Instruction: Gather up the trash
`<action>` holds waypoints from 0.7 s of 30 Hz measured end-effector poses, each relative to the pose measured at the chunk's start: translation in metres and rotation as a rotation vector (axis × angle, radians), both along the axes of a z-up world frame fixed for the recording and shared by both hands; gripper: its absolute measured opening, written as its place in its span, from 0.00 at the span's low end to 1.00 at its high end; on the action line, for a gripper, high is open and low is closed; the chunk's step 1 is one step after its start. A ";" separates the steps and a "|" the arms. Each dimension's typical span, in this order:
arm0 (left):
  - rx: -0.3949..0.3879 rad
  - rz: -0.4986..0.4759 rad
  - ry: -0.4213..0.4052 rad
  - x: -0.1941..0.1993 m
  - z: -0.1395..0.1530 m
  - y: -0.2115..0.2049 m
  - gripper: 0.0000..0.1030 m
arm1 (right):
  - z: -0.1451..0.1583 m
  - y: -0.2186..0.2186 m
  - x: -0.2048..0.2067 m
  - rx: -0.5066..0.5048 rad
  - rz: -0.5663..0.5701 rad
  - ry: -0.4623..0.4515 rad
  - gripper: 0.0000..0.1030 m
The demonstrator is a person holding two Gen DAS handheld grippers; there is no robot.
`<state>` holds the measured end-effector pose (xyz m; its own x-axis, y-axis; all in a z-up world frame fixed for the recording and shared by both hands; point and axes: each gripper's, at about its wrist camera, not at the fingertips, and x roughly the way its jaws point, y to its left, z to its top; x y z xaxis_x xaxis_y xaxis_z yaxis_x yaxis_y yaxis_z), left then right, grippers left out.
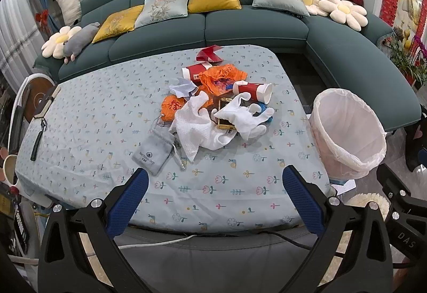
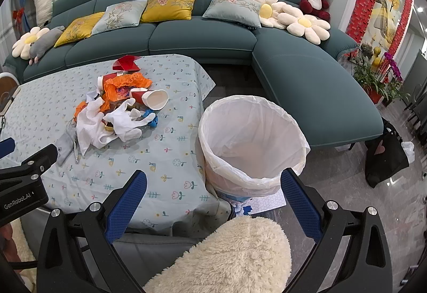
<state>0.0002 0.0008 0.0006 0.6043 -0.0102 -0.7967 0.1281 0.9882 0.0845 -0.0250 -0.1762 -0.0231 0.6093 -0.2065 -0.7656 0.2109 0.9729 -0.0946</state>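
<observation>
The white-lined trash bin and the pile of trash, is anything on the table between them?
No. In the right wrist view, only bare flowered tablecloth lies between the white-lined trash bin and the pile of trash.

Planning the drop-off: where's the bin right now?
The bin stands on the floor off the table's right edge, in front of the sofa.

The table's [image 1: 88, 117] near edge and both near corners lay bare; the trash pile [image 1: 213, 103] crowded its middle toward the far edge.
</observation>
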 end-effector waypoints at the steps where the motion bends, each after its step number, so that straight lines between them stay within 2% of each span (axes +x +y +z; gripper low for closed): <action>1: -0.002 0.000 0.001 0.000 0.000 0.000 0.93 | 0.000 0.000 0.000 0.000 0.001 0.000 0.93; 21: 0.006 -0.001 0.004 0.000 0.001 -0.002 0.93 | -0.001 0.000 0.000 -0.003 -0.002 0.000 0.93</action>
<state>0.0004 -0.0016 0.0018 0.6013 -0.0058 -0.7990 0.1291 0.9875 0.0900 -0.0247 -0.1762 -0.0239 0.6093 -0.2095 -0.7648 0.2125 0.9723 -0.0971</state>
